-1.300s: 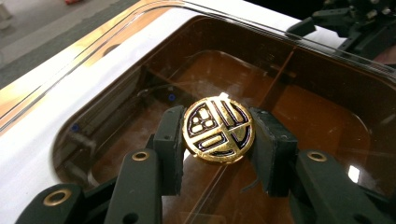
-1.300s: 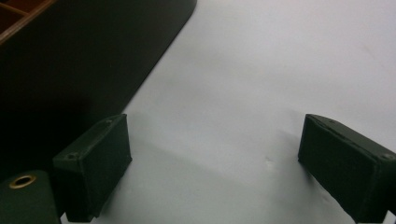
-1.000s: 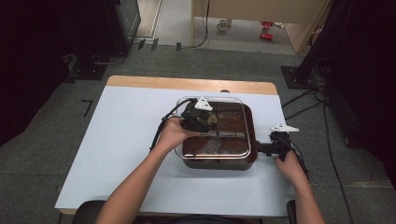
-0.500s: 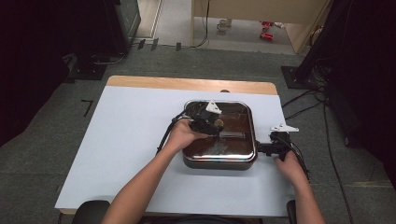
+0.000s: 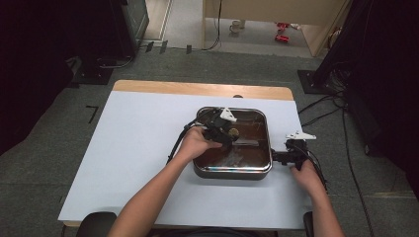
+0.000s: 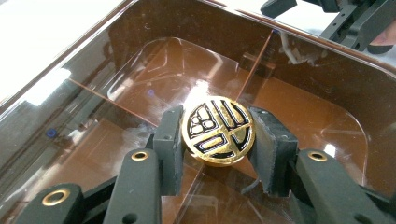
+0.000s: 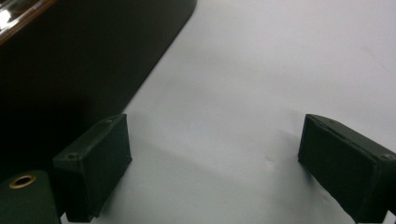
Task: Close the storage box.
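Fingers, left gripper (image 6: 217, 144): clamped on the round gold-and-black knob (image 6: 218, 130) from both sides.
Fingers, right gripper (image 7: 215, 163): spread wide over bare white table (image 5: 138, 148), gripping nothing.
Knob: centre of the glass lid (image 6: 154, 74), which sits on the square pan (image 5: 232, 170).
Right gripper's place: at three o'clock, just beside the pan.
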The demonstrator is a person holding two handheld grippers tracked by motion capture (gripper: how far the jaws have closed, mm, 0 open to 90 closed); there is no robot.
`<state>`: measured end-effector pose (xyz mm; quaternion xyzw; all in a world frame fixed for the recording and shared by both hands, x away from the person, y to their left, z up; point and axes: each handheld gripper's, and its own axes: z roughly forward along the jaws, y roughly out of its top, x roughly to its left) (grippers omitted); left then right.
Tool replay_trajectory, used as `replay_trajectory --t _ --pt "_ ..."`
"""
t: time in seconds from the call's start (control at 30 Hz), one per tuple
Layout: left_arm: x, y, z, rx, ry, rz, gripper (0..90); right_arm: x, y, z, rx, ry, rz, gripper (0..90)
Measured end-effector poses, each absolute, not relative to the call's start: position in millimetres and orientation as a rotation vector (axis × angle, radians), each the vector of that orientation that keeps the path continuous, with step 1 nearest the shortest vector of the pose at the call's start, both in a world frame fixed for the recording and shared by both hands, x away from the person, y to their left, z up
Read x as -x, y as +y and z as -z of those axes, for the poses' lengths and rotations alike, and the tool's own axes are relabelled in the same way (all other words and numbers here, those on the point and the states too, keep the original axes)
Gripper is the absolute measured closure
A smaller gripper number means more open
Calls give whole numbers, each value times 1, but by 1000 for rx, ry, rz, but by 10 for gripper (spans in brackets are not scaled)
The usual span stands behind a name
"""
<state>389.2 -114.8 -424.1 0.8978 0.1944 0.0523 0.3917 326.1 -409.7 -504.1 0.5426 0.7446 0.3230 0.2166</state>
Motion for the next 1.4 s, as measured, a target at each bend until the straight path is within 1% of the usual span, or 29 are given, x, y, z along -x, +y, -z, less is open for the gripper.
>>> replay_trajectory --t 0.2,0.23,0.3,0.33,0.4,0.43,0.53,0.57,0.67,0.73,0.77,0.83,0.87,1.03,1.23,1.4 --pt "-390 -114 424 -2282 504 -119 580 -326 -410 504 -1504 2063 -895 88" --pt "-391 -113 423 -2273 512 -96 551 -326 -410 504 -1503 2063 -895 88" --pt "-391 -112 423 -2267 516 -91 511 -326 -410 504 -1503 2063 -895 88" --pt "-392 -111 422 -2263 519 -85 511 -326 -410 504 -1503 2063 -895 88" --pt "-393 -109 420 -2261 524 -76 448 -326 -410 504 -1503 2063 -895 88" --pt "-393 -108 419 -2256 532 -67 431 -326 -410 504 -1501 2063 -895 88" --pt "-391 -106 414 -2250 568 -100 382 -326 -410 504 -1504 2062 -895 88" --pt "-390 -105 413 -2243 564 -106 337 -326 -410 504 -1504 2062 -896 88" --pt "-388 -99 407 -2225 552 -108 292 -326 -410 504 -1504 2061 -897 88" --pt "-388 -98 405 -2218 561 -101 291 -326 -410 504 -1505 2061 -897 88" --pt "-387 -97 404 -2217 568 -98 272 -326 -410 504 -1505 2061 -897 88" --pt "-386 -95 402 -2220 591 -114 267 -326 -410 504 -1505 2061 -897 88" --pt "-384 -94 400 -2229 604 -151 264 -326 -410 504 -1505 2061 -896 88" --pt "-376 -86 393 -2259 573 -199 246 -326 -410 504 -1505 2062 -896 88" --pt "-369 -73 384 -2235 564 -189 243 -326 -410 504 -1505 2062 -896 88" --pt "-363 -54 375 -2200 593 -190 242 -326 -410 504 -1502 2063 -896 88"
